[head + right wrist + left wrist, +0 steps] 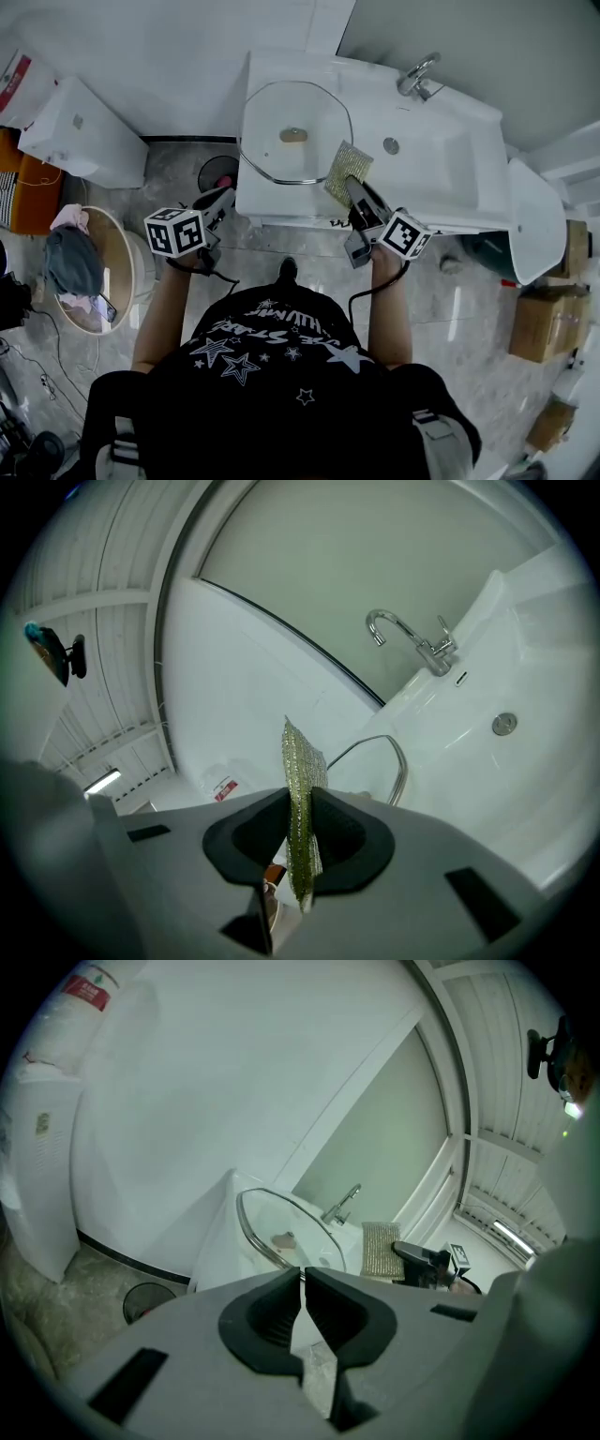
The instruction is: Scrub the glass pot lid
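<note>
**Caller:** Head view, what have we got?

**Me:** The glass pot lid [296,131] lies on the left side of the sink [450,159]. My right gripper [356,192] holds the scouring pad [348,167] just beside its rim.

**Caller:** Left gripper view?

**Me:** My left gripper [303,1279] has its jaws together and empty, short of the lid. With nothing steadying it, the lid could skid off under scrubbing.

**Caller:** Right gripper view?

**Me:** Clamped on the pad, forearm reaching forward. My left forearm is tucked lower.

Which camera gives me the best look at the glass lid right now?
Head view: the whole glass lid shows from above. Left gripper view catches the lid slanted, with its near edge hidden. Right gripper view shows only an arc of its edge.
</note>
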`<action>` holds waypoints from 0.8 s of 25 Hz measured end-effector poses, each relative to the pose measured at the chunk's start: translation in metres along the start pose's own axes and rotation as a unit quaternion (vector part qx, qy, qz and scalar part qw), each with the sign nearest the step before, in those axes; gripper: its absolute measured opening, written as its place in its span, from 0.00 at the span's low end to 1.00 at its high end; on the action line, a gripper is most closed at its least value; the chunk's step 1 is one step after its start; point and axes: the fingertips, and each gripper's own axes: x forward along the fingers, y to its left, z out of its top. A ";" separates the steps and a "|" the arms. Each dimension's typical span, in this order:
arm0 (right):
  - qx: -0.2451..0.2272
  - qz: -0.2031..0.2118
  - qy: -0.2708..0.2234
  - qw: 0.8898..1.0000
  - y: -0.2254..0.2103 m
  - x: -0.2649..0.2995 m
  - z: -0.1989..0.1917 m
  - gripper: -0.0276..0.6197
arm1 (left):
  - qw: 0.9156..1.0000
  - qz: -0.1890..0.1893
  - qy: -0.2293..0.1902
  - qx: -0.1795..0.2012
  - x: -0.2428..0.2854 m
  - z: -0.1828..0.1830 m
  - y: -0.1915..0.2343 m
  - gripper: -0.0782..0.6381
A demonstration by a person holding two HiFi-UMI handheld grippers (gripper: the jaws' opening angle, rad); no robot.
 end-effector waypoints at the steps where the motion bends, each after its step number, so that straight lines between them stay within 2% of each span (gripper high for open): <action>1: -0.001 0.004 0.003 1.000 -0.004 0.004 0.005 0.14 | 1.000 0.005 0.000 -0.001 0.005 0.002 0.001 0.12; 4: -0.002 0.021 0.011 1.000 -0.014 0.018 0.020 0.14 | 1.000 0.021 -0.009 -0.020 0.017 0.008 0.008 0.13; 7: 0.002 0.043 0.022 0.999 -0.020 0.031 0.029 0.14 | 0.998 0.021 -0.011 -0.060 0.029 0.010 0.014 0.25; 10: -0.003 0.059 0.036 0.998 -0.022 0.045 0.036 0.14 | 0.994 0.021 -0.018 -0.108 0.038 0.015 0.021 0.27; 13: -0.019 0.055 0.050 0.997 -0.026 0.060 0.042 0.14 | 0.989 0.023 -0.028 -0.140 0.042 0.023 0.030 0.27; 20: -0.040 0.044 0.056 0.997 -0.027 0.088 0.050 0.14 | 0.988 0.012 0.008 -0.152 0.058 0.035 0.051 0.29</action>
